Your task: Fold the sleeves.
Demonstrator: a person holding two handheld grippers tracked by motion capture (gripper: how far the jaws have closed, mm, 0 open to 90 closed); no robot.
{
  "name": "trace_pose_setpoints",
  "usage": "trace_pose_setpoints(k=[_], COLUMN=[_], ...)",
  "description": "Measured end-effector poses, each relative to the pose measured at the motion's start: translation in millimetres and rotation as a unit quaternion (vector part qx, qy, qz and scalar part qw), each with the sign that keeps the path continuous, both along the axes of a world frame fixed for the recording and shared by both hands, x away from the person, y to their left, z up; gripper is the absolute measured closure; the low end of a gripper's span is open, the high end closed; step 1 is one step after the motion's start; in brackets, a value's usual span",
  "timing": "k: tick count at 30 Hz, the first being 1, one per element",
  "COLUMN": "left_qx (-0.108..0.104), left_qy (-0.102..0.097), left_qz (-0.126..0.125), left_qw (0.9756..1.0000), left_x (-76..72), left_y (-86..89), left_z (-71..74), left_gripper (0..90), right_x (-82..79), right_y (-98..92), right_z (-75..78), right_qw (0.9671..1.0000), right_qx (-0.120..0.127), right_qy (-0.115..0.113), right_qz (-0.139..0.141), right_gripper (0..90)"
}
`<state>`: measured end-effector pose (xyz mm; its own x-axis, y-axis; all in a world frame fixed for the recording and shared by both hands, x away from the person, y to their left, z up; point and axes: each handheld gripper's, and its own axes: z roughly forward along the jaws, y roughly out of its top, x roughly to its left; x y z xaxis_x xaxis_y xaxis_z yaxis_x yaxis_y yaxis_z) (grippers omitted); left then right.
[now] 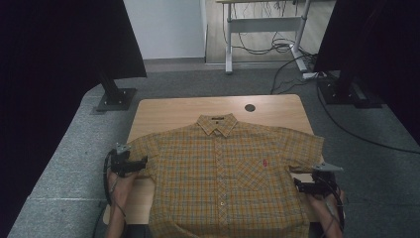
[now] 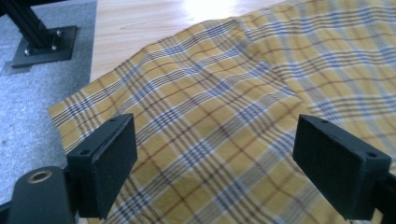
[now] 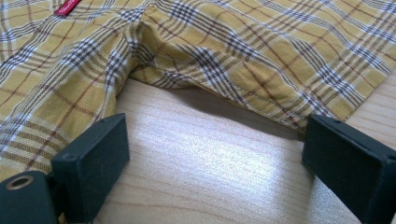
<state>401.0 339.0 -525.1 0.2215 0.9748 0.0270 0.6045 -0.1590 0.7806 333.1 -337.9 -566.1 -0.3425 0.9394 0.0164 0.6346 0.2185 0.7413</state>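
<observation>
A yellow plaid short-sleeved shirt (image 1: 225, 171) lies flat and face up on the wooden table (image 1: 168, 111), collar toward the far edge. My left gripper (image 1: 143, 161) sits at the shirt's left sleeve (image 2: 187, 116) with its jaws wide apart over the cloth, pressing on nothing. At the near right, my right gripper (image 1: 296, 182) is open beside the shirt's side, just under the right sleeve (image 3: 261, 60). Bare wood (image 3: 205, 163) lies between its jaws. A small red label (image 3: 67, 7) marks the chest pocket.
The table has a round cable hole (image 1: 249, 107) near its far edge. Grey carpet (image 1: 64, 163) surrounds it. Black stands (image 1: 116, 96) rise at the far left and far right (image 1: 346, 91), with cables on the floor and a desk frame (image 1: 265, 29) behind.
</observation>
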Motion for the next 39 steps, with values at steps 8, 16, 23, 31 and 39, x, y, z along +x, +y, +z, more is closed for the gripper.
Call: trace_pose_setpoints(k=[8, 16, 23, 31, 39], left_qx=[0.016, -0.003, -0.005, -0.007, 0.005], left_qy=[0.017, 0.014, 0.005, -0.001, -0.004], left_qz=[0.02, 0.022, 0.019, 0.019, 0.017], left_qw=[0.9995, 0.9997, 0.9998, 0.9998, 0.9998], left_x=[8.1, 6.7, 3.7, 2.2, 2.0], left_y=[4.7, 10.4, 5.7, -3.9, -11.2], left_z=[-16.3, -26.8, -26.4, -26.1, -26.1], left_gripper=[22.0, 26.4, 43.3, 69.1, 85.7], right_x=[0.1, 0.2, 0.2, 0.3, 0.3], right_y=[0.1, 0.2, 0.3, 0.4, 0.5], right_z=[0.0, 0.0, 0.0, 0.0, 0.0], right_qw=[1.0, 1.0, 1.0, 1.0, 1.0], right_qx=[0.0, -0.001, -0.001, -0.001, -0.001], right_qy=[0.0, 0.0, 0.0, 0.0, 0.0], right_qz=[0.001, 0.002, 0.002, 0.002, 0.003], right_gripper=[6.8, 6.7, 6.6, 6.5, 6.5])
